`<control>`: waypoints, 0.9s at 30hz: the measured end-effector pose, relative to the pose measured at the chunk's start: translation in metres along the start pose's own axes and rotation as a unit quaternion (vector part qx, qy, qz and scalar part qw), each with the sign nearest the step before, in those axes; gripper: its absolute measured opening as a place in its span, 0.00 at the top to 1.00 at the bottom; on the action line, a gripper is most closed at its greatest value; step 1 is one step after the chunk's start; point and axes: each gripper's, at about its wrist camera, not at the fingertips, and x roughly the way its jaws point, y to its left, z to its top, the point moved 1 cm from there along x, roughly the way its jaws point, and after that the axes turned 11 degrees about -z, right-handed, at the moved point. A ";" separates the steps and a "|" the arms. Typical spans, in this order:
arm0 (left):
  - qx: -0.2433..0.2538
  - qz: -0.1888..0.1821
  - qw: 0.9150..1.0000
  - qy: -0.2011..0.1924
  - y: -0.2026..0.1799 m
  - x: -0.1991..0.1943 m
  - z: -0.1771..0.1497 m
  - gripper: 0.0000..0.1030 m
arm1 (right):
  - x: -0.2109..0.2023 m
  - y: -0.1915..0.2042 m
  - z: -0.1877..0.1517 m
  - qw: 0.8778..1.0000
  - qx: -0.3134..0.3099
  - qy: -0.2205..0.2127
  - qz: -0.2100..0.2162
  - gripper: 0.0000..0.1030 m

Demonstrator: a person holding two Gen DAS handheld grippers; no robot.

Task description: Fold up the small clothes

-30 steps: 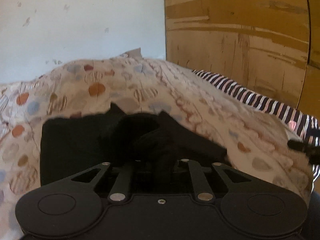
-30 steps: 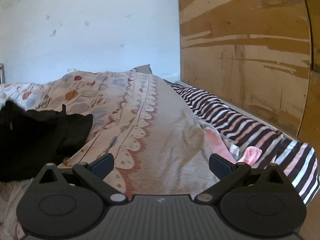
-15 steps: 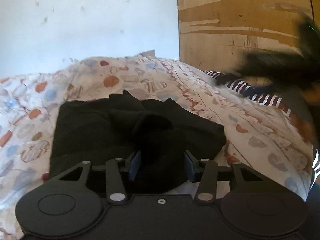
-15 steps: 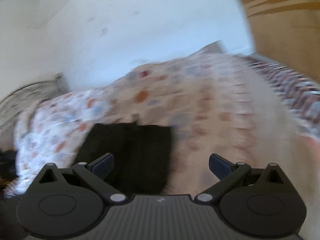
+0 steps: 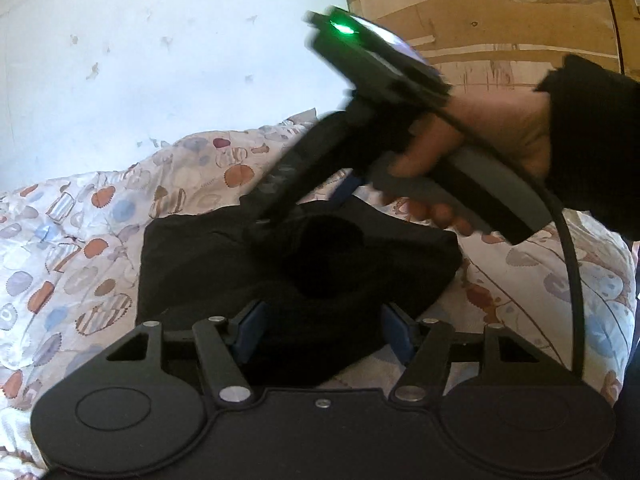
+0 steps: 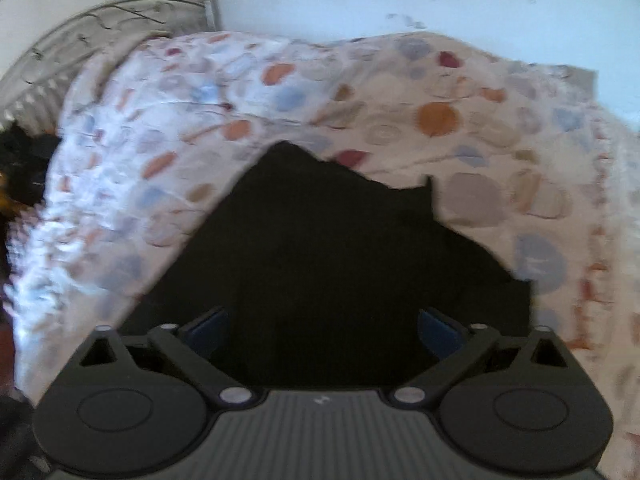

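Observation:
A black garment (image 5: 200, 264) lies partly folded on the patterned duvet (image 5: 72, 248), with a bunched fold near its front edge. My left gripper (image 5: 325, 330) sits low at that edge, and its jaws are opening. The bunched fold lies between its blue pads (image 5: 250, 326) without being pinched. My right gripper (image 5: 300, 208), held by a hand (image 5: 492, 132), reaches in from the right over the garment's far edge. In the right wrist view, the right gripper (image 6: 324, 328) hovers wide above the black garment (image 6: 340, 240). Its jaws are closing and grip nothing.
The duvet (image 6: 440, 120) covers the whole bed. A white wall (image 5: 160, 60) rises behind it and a wooden wardrobe (image 5: 500, 8) stands at the right. A metal bed frame (image 6: 100, 16) and dark items (image 6: 20, 160) show at the left. A dark sleeve (image 5: 596, 140) crosses the right side.
The left jaws widened and let go of the bunched black fold. The right gripper swung left from the striped sheet to above the black garment and entered the left wrist view.

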 end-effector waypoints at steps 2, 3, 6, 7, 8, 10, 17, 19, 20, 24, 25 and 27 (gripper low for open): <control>0.006 0.009 1.000 0.000 0.001 -0.002 -0.001 0.32 | -0.007 -0.023 -0.012 0.999 0.033 -0.007 -0.015 0.15; 0.009 0.012 1.000 0.002 0.001 -0.002 -0.002 0.32 | -0.011 -0.036 -0.018 0.998 0.052 -0.012 -0.021 0.17; 0.016 0.020 1.000 0.012 0.008 -0.005 -0.005 0.32 | -0.020 -0.072 -0.037 0.992 0.125 -0.030 -0.007 0.19; 0.016 0.027 0.999 0.013 0.011 -0.006 -0.006 0.31 | -0.021 -0.082 -0.041 0.988 0.149 -0.032 0.006 0.19; 0.017 0.033 0.999 0.014 0.014 -0.007 -0.007 0.31 | -0.021 -0.091 -0.043 0.986 0.164 -0.032 0.018 0.19; 0.020 0.039 0.999 0.019 0.018 -0.005 -0.006 0.31 | -0.018 -0.099 -0.044 0.981 0.185 -0.033 0.047 0.19; 0.042 0.013 0.999 0.029 0.023 0.003 -0.003 0.61 | 0.017 -0.080 -0.025 0.980 0.191 -0.020 0.048 0.41; 0.047 0.001 0.998 0.033 0.022 0.005 -0.003 0.80 | 0.024 -0.078 -0.024 0.979 0.198 -0.022 0.045 0.67; 0.050 0.000 0.998 0.032 0.021 0.006 -0.003 0.95 | 0.027 -0.076 -0.024 0.979 0.198 -0.024 0.049 0.73; 0.037 -0.009 0.999 0.017 0.019 0.009 -0.001 0.99 | 0.021 -0.077 -0.021 0.979 0.192 -0.051 0.050 0.95; 0.034 -0.013 0.999 0.013 0.019 0.010 0.001 0.99 | 0.017 -0.079 -0.019 0.978 0.192 -0.059 0.048 0.95; 0.031 -0.019 0.999 0.008 0.016 0.012 0.005 0.99 | 0.008 -0.085 -0.014 0.977 0.194 -0.077 0.040 0.96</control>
